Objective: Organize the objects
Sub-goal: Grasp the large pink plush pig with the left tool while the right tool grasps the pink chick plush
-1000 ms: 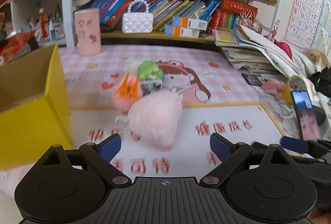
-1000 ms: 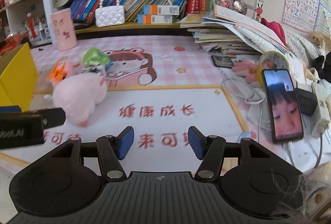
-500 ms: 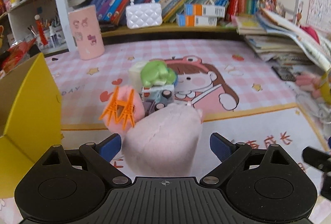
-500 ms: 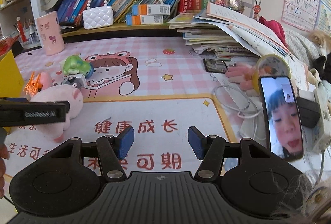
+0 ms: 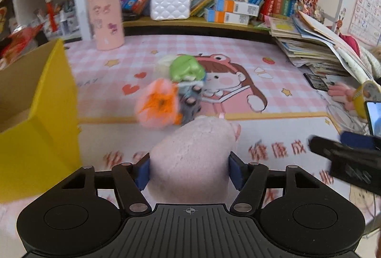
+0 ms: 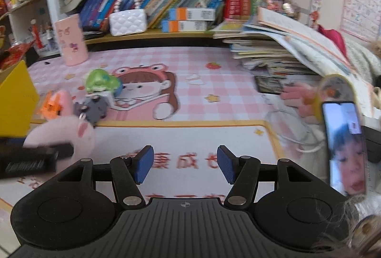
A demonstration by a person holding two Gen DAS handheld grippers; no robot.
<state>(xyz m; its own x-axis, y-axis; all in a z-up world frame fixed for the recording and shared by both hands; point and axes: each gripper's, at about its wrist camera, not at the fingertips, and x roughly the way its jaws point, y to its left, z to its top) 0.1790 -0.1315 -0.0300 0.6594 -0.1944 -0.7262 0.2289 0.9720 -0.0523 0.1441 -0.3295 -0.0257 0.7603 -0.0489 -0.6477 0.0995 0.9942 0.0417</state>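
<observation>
A pink plush pig (image 5: 193,158) sits between the blue pads of my left gripper (image 5: 189,171), which is closed on its body just above the mat. It also shows in the right wrist view (image 6: 71,131), with the left gripper (image 6: 35,158) on it. Behind it lie an orange clip on a pink ball (image 5: 159,108), a grey toy (image 5: 190,105) and a green frog toy (image 5: 187,67). A yellow box (image 5: 40,119) stands open at the left. My right gripper (image 6: 185,164) is open and empty over the mat.
A pink cup (image 5: 106,19) stands at the back left. A white handbag (image 5: 170,5) sits on the bookshelf. A pile of books (image 6: 285,50), a phone (image 6: 344,146) and white cables (image 6: 293,129) crowd the right side.
My left gripper has moved forward around the pink plush pig and closed on it. The right gripper has shifted slightly and stays open.
</observation>
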